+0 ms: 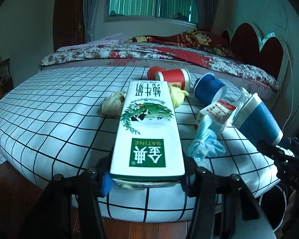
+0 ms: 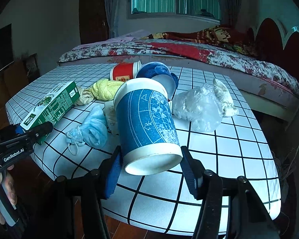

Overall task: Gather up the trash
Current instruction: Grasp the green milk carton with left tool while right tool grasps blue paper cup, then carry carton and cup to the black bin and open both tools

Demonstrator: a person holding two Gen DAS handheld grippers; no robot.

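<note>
Carton [image 1: 147,131] left of mask [image 1: 206,141] (on table [image 1: 49,107])

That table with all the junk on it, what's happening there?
A person is clearing trash off the checked table with a handheld gripper in each hand. The left gripper has its fingers around the end of a milk carton. The right gripper has a blue cup lying on its side between its fingers. A face mask, plastic bag, red cup and yellow cloth are left on the table.

glossy paper milk carton [image 1: 147,131], matt checked cloth tablecloth [image 1: 59,103].
</note>
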